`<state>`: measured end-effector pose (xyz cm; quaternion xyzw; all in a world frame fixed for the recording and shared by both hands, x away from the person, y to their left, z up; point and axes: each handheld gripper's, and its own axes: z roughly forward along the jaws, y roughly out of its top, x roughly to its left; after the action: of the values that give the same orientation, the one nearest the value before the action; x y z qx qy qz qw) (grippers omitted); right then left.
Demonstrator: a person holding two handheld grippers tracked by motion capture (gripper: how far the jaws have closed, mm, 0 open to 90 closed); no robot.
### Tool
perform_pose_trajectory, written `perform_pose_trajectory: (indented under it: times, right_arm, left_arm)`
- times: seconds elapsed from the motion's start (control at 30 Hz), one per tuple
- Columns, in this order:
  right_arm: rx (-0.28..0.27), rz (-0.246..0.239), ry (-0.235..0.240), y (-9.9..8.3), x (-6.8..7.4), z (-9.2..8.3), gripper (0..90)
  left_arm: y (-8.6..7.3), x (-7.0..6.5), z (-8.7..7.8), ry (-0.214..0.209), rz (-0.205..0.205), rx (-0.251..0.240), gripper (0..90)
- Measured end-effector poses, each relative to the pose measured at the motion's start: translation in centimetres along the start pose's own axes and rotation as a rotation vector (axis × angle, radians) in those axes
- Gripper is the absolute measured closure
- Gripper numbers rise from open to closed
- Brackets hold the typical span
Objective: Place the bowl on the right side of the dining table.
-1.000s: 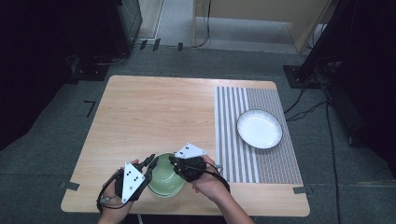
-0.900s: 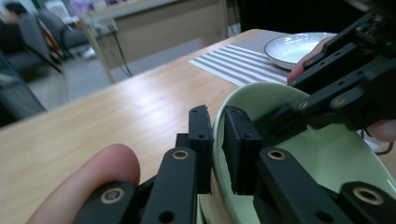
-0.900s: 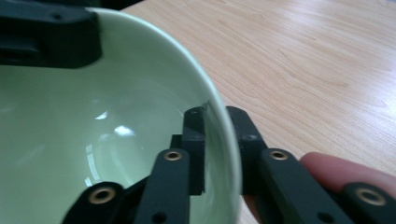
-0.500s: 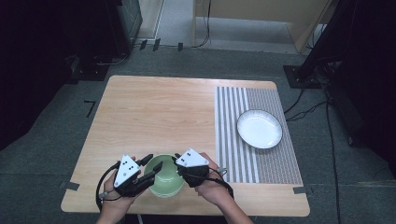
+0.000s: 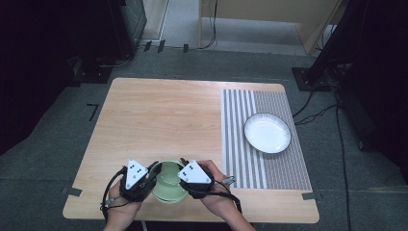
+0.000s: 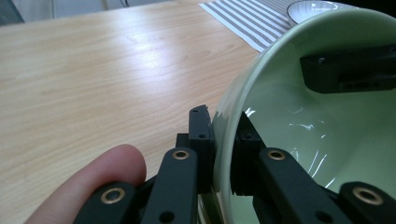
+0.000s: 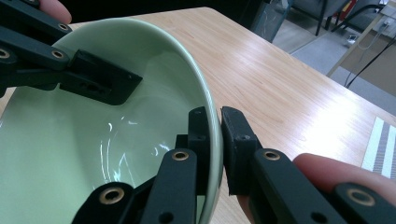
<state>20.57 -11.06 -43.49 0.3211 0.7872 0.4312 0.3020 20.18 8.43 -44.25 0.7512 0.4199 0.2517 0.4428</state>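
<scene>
A pale green bowl (image 5: pixel 168 186) sits near the wooden table's front edge, held between both grippers. My left gripper (image 5: pixel 155 176) is shut on its left rim. In the left gripper view its jaws (image 6: pixel 222 140) have just closed, one pad outside and one inside the bowl (image 6: pixel 303 121) wall. My right gripper (image 5: pixel 184 175) is shut on the right rim. In the right gripper view it (image 7: pixel 215 135) pinches the bowl (image 7: pixel 93 140) wall the same way. The left gripper's inner finger (image 7: pixel 100 77) shows across the bowl.
A white plate with a dark rim (image 5: pixel 267 132) lies on a grey striped mat (image 5: pixel 250 163) on the table's right side. Bare wooden table (image 5: pixel 163 115) stretches behind the bowl. Dark equipment and cables stand on the floor around the table.
The left gripper swung in and now clamps the bowl's left rim. The right hand shifted slightly toward the front edge, still on the right rim.
</scene>
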Motion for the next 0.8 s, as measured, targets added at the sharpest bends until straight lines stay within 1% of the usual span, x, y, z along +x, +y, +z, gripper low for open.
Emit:
perform_pose_trajectory:
  times: [0.07,0.1,0.17,0.2,0.23,0.3,0.33,0.37,0.47,0.5,0.53,0.63,0.7,0.73,0.77,0.8]
  right_arm:
    - [0.000,0.017,0.013,0.0,-0.2,-0.1,83.2]
    - [-0.004,0.035,0.023,0.1,-0.5,-0.2,82.3]
    - [-0.006,0.040,0.032,0.1,-0.7,-0.3,82.1]
    - [0.006,0.054,0.046,0.3,-1.0,-0.5,80.6]
    - [0.006,0.054,0.046,0.3,-1.0,-0.5,80.6]
    - [0.021,0.089,0.072,0.3,-1.3,-0.7,78.2]
    - [0.021,0.089,0.072,0.3,-1.3,-0.7,78.2]
    - [0.029,0.098,0.077,0.4,-1.4,-0.7,77.2]
    - [0.089,0.145,0.110,0.4,-1.7,-0.5,75.0]
    - [0.089,0.145,0.110,0.4,-1.7,-0.5,75.0]
    - [0.095,0.153,0.113,0.4,-1.7,-0.5,75.1]
    - [0.132,0.201,0.120,0.8,-2.0,-0.5,77.6]
    - [0.138,0.206,0.120,0.8,-2.0,-0.5,78.2]
    - [0.148,0.216,0.130,0.8,-2.2,-0.4,78.2]
    - [0.152,0.240,0.140,0.6,-2.3,-0.3,78.2]
    - [0.152,0.240,0.140,0.6,-2.3,-0.3,78.2]
  left_arm:
    - [-0.1,-0.3,-0.2,0.012,0.021,-0.029,83.6]
    - [-0.1,-0.4,-0.3,0.013,0.031,-0.036,84.3]
    - [-0.1,-0.7,-0.5,0.025,0.051,-0.060,84.4]
    - [-0.1,-0.8,-0.6,0.027,0.060,-0.066,84.5]
    - [-0.1,-0.9,-0.6,0.029,0.068,-0.071,84.5]
    - [-0.1,-0.9,-0.6,0.029,0.072,-0.080,84.4]
    - [-0.2,-1.0,-0.7,0.031,0.077,-0.086,84.4]
    - [-0.2,-1.1,-0.8,0.047,0.092,-0.096,84.4]
    - [-0.2,-1.4,-1.0,0.071,0.118,-0.123,84.4]
    - [-0.2,-1.4,-1.0,0.071,0.118,-0.123,84.3]
    - [-0.2,-1.5,-1.1,0.082,0.129,-0.133,84.3]
    - [-0.3,-2.0,-1.3,0.108,0.166,-0.155,84.3]
    - [-0.3,-2.2,-1.4,0.124,0.188,-0.168,84.2]
    - [-0.3,-2.3,-1.5,0.132,0.195,-0.173,84.2]
    - [-0.3,-2.3,-1.6,0.138,0.197,-0.181,84.2]
    - [-0.3,-2.3,-1.6,0.138,0.197,-0.181,84.3]
